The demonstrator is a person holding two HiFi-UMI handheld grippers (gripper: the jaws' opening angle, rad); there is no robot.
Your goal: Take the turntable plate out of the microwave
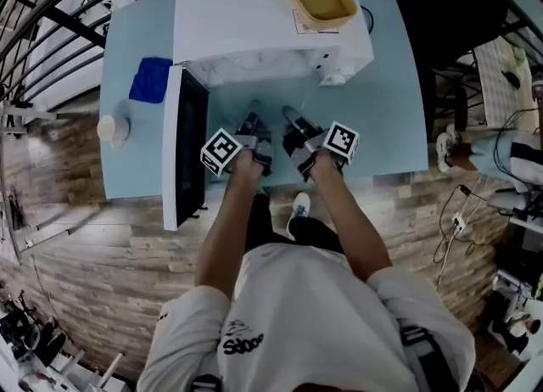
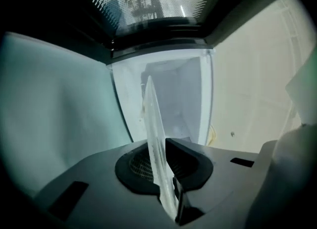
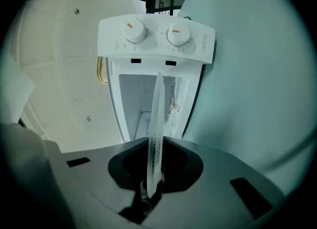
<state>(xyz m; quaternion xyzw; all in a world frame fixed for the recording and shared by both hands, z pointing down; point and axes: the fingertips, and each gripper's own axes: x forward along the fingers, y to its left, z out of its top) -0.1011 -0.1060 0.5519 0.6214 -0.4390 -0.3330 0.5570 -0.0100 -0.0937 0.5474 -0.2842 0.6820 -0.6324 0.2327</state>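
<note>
- Glass turntable plate (image 2: 154,139) runs edge-on between the jaws of the left gripper (image 1: 252,127). The jaws are clamped on its near rim.
- Right gripper (image 1: 295,127) is just beside the left one. Its jaws are closed on the same near rim (image 3: 155,139), so the plate is carried by both.
- Plate reaches out ahead of both grippers toward the open cavity (image 3: 143,104) of the microwave (image 1: 254,17). I cannot tell whether its far rim has cleared the mouth.
- Door (image 1: 182,148) stands swung open just outboard of the left gripper. Control knobs (image 3: 135,29) lie ahead of the right gripper, beyond the plate's far rim.
- Handling, as I judge it: stiff, smooth, clear glass. It looks heavy for its thinness, slick under the pads, and likely to chip or shatter if knocked or dropped on the table (image 1: 390,110).
- Hold: the rim is the only place to grip, and two pinches side by side on the near edge leave the far side overhanging. Grips set wider apart would steady it better.
- Orientation: a round disc has no real long axis. Both gripper views show it as a thin sliver, and I read it as lying flat, faces up and down, with its span running from the jaws toward the cavity.
</note>
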